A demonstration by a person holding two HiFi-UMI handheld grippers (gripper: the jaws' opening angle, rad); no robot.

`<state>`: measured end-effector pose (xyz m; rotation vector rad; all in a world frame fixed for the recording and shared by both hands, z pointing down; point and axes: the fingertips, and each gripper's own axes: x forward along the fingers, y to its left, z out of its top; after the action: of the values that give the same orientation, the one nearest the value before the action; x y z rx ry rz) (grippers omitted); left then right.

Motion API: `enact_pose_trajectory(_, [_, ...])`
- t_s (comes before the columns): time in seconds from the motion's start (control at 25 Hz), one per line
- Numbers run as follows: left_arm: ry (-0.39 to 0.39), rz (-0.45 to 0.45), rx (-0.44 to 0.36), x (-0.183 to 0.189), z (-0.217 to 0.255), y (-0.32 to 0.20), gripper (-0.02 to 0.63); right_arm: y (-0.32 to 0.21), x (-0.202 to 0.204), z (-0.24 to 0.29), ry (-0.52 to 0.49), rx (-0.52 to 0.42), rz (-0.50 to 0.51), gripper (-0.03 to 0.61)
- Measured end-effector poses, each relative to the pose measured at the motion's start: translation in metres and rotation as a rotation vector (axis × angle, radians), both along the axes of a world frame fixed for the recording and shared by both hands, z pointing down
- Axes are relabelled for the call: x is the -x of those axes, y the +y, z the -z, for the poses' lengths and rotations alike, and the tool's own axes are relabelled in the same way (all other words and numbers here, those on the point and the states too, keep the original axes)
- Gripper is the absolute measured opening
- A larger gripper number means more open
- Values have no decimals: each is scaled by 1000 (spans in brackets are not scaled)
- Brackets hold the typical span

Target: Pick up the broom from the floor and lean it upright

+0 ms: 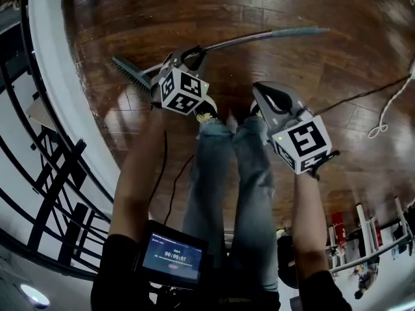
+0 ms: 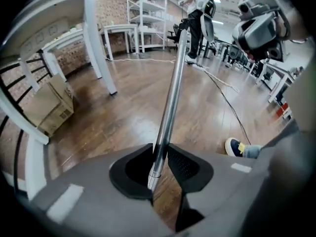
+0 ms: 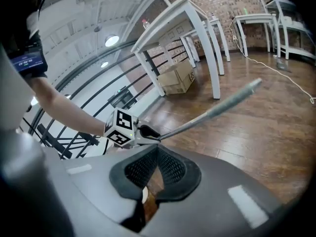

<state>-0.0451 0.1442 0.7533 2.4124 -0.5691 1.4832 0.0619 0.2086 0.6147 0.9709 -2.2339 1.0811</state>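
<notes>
The broom has a thin metal handle (image 1: 259,37) and a dark bristle head (image 1: 130,74), and it hangs slanted above the wooden floor. My left gripper (image 1: 190,57) is shut on the handle close to the head. In the left gripper view the pole (image 2: 173,90) runs up and away from between the pads of my left gripper (image 2: 160,157). My right gripper (image 1: 260,89) is shut and holds nothing, off to the right of the broom. The right gripper view shows its jaws (image 3: 157,154) together, with the left gripper (image 3: 143,132) and the handle (image 3: 212,113) beyond.
A black railing (image 1: 52,173) and a white curved edge (image 1: 58,96) bound the left. White tables (image 3: 197,43) and a cardboard box (image 2: 47,105) stand near. A white cable (image 1: 389,109) lies on the floor at right. My legs (image 1: 233,173) are below; another person (image 2: 197,9) stands far off.
</notes>
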Motion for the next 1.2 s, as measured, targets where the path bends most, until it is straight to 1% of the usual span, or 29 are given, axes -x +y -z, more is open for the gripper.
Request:
enact_pose_trajectory(0.12, [68, 82, -3, 13, 41, -13, 112, -26, 5, 41, -31, -45, -61, 3])
enact_pose_trajectory(0.2, [112, 128, -4, 19, 59, -21, 112, -60, 5, 71, -94, -104, -139, 6])
enact_pose_trajectory(0.24, [131, 151, -12, 22, 66, -27, 110, -79, 4, 86, -136, -127, -183, 58])
enact_pose_trajectory(0.28, [146, 176, -19, 27, 74, -31, 110, -98, 3, 100, -174, -145, -226, 202])
enact_pose_trajectory(0.32, [159, 201, -22, 31, 81, -34, 110, -115, 2, 112, -199, -160, -264, 297])
enact_pose_trajectory(0.36, [171, 223, -23, 34, 88, -36, 110, -130, 2, 122, -210, -175, -291, 318])
enact_pose_trajectory(0.4, [182, 241, -24, 37, 94, -38, 110, -144, 5, 130, -214, -188, -301, 318])
enact_pose_trajectory(0.48, [206, 274, -26, 41, 108, -41, 109, -166, 21, 140, -210, -197, -289, 315])
enact_pose_trajectory(0.52, [220, 288, -28, 43, 115, -42, 109, -175, 32, 142, -203, -195, -284, 303])
enact_pose_trajectory(0.56, [236, 301, -32, 43, 123, -43, 109, -184, 42, 145, -196, -195, -283, 262])
enact_pose_trajectory(0.6, [253, 314, -39, 43, 131, -47, 106, -194, 52, 150, -198, -206, -283, 186])
enact_pose_trajectory(0.64, [271, 328, -50, 43, 138, -54, 104, -205, 62, 159, -209, -232, -275, 125])
enact_pose_trajectory(0.68, [290, 340, -63, 42, 143, -64, 103, -217, 73, 169, -221, -269, -256, 94])
enact_pose_trajectory(0.8, [323, 359, -78, 46, 158, -91, 97, -246, 108, 196, -205, -359, -165, 91])
enact_pose_trajectory(0.92, [346, 417, -55, 50, 176, -115, 97, -270, 131, 219, -188, -385, -75, 89])
enact_pose_trajectory(1.04, [356, 471, -35, 37, 193, -149, 97, -306, 129, 239, -221, -390, -36, 89])
enact_pose_trajectory(1.2, [325, 502, -16, 24, 202, -205, 97, -358, 122, 249, -251, -380, -10, 89])
